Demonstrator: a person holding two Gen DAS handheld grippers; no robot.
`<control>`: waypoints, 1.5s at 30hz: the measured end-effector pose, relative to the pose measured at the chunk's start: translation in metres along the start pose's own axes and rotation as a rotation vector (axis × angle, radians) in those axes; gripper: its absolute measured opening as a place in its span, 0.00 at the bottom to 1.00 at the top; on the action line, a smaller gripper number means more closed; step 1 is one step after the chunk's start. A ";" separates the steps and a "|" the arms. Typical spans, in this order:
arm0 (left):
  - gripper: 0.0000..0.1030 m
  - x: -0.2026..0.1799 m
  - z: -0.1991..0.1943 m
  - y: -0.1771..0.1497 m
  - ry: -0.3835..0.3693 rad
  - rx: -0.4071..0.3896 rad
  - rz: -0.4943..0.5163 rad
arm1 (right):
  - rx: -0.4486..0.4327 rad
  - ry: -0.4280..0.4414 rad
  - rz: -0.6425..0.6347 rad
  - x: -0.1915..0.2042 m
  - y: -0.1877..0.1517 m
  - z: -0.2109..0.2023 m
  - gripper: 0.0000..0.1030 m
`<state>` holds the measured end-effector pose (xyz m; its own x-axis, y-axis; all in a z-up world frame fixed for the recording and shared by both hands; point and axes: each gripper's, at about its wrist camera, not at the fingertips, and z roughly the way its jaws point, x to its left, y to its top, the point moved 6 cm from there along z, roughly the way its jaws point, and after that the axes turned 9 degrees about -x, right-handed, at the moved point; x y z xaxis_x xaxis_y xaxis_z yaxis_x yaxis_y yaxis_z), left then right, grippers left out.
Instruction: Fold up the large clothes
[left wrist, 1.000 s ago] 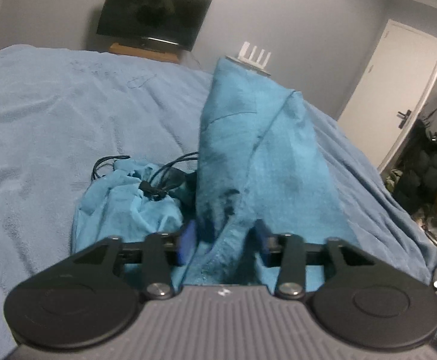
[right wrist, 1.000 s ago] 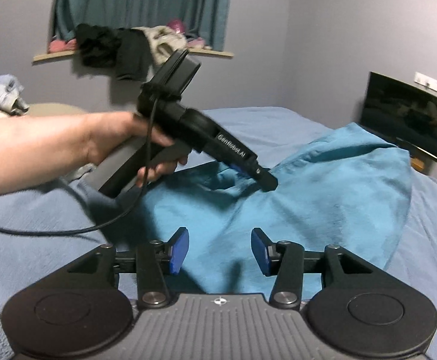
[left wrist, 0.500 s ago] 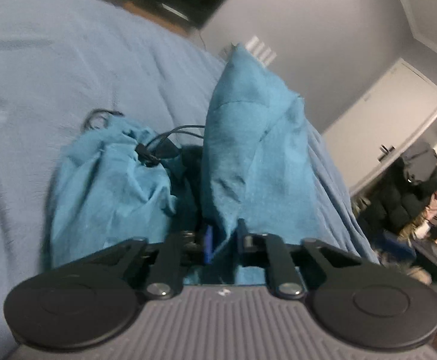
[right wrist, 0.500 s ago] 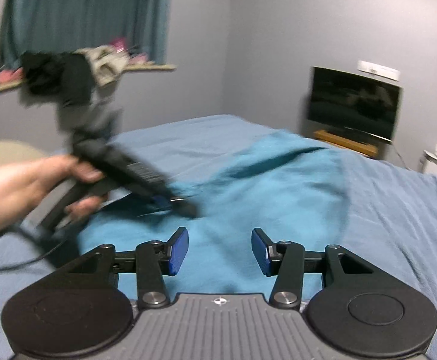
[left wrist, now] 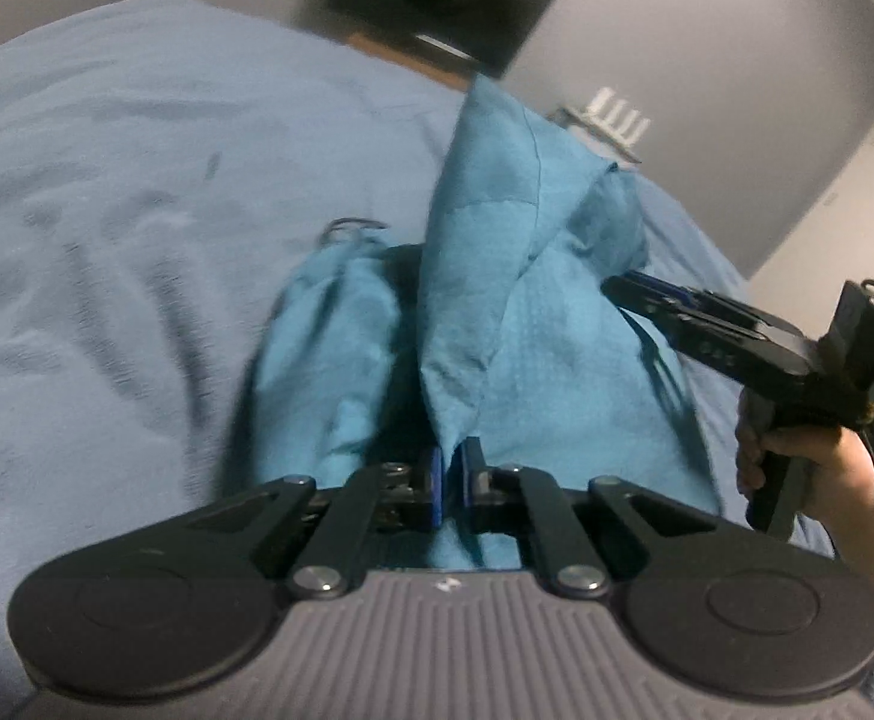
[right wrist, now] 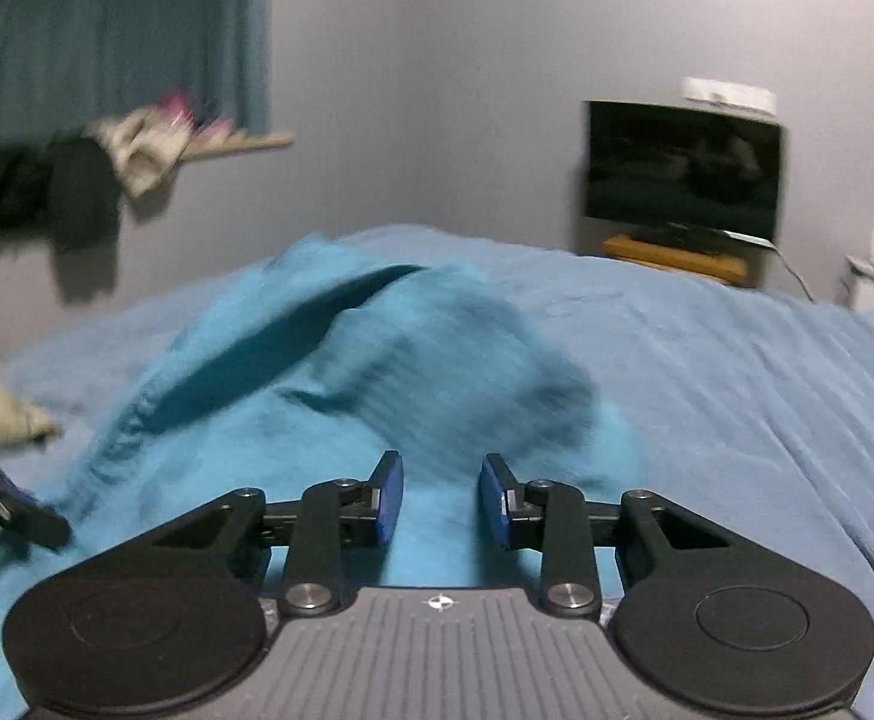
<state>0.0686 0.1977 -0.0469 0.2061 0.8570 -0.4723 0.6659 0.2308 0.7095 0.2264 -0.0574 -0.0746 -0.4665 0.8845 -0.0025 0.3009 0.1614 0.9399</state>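
Note:
A large teal garment (left wrist: 527, 312) lies bunched on the blue bed (left wrist: 107, 192), with one fold pulled up into a ridge. My left gripper (left wrist: 452, 480) is shut on the near edge of that fold, and cloth is pinched between its blue pads. From the right, a hand (left wrist: 797, 468) brings my right gripper (left wrist: 614, 287) against the garment's side. In the right wrist view, my right gripper (right wrist: 442, 498) is closing just over the blurred garment (right wrist: 377, 372). A gap remains between its pads, and I cannot tell whether cloth is in it.
A black cable loop (left wrist: 350, 228) lies beside the garment. A TV (right wrist: 683, 168) on a wooden stand hangs past the bed's far end, with a white router (left wrist: 617, 114) and a door (left wrist: 845, 210) to its right. A shelf with clothes (right wrist: 77, 174) runs under a curtain.
My left jaws have shut on the garment's edge and rolled. My right gripper has swung right across the bed to the garment's side, and its jaws have narrowed.

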 end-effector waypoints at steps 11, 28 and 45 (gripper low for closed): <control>0.01 0.038 0.034 0.003 0.078 0.018 -0.011 | 0.222 -0.002 -0.130 0.032 -0.011 0.127 0.25; 0.01 0.044 0.056 -0.001 0.085 0.056 0.025 | 0.065 0.056 0.004 0.062 0.030 0.093 0.33; 0.01 0.048 0.059 -0.006 0.071 0.049 0.029 | 0.062 0.023 -0.040 0.059 0.016 -0.018 0.45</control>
<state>0.1162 0.2104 -0.1047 0.1758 0.8941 -0.4120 0.6949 0.1837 0.6952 0.1888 -0.0104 -0.0538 -0.4979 0.8667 -0.0307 0.3324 0.2235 0.9163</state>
